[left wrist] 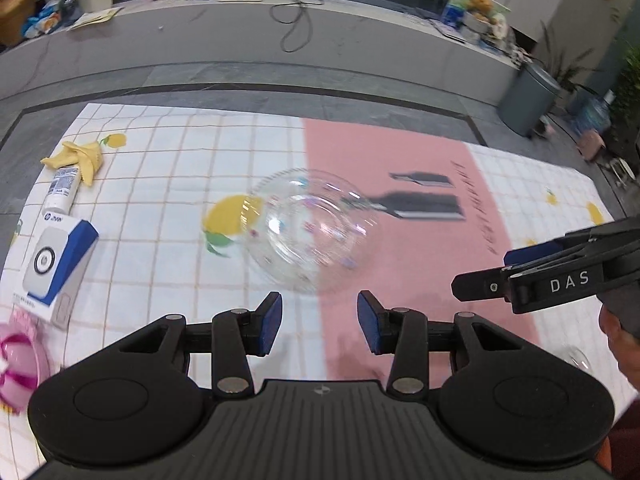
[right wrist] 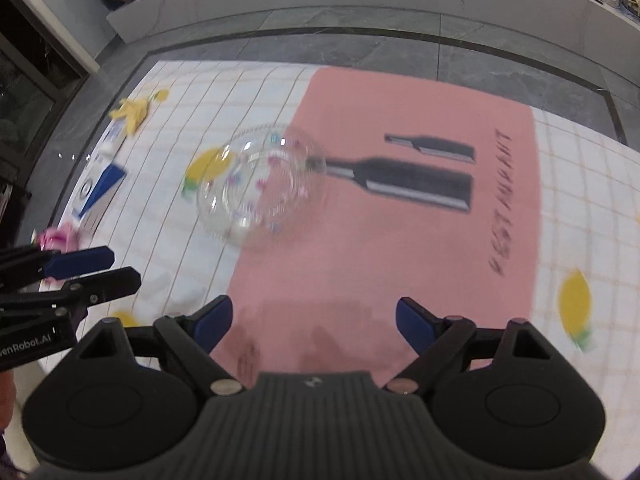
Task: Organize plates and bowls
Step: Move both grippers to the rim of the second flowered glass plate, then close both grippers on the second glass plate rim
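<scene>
A clear glass bowl [left wrist: 310,232] with small coloured dots sits on the mat, at the seam between the white grid cloth and the pink patch. It also shows in the right wrist view [right wrist: 260,192]. My left gripper [left wrist: 319,322] is open and empty, just short of the bowl's near rim. My right gripper [right wrist: 314,322] is open wide and empty, above the pink patch, to the right of the bowl and nearer than it. The right gripper shows in the left wrist view [left wrist: 532,276] at the right edge. A second glass rim [left wrist: 576,358] peeks out at the lower right.
A blue-and-white box [left wrist: 56,264], a white tube [left wrist: 62,192] and a yellow banana peel [left wrist: 82,158] lie at the mat's left. A pink item [left wrist: 16,368] sits at the lower left. A grey ledge [left wrist: 240,36] with cables runs behind the mat; a grey bin [left wrist: 528,98] stands at the right.
</scene>
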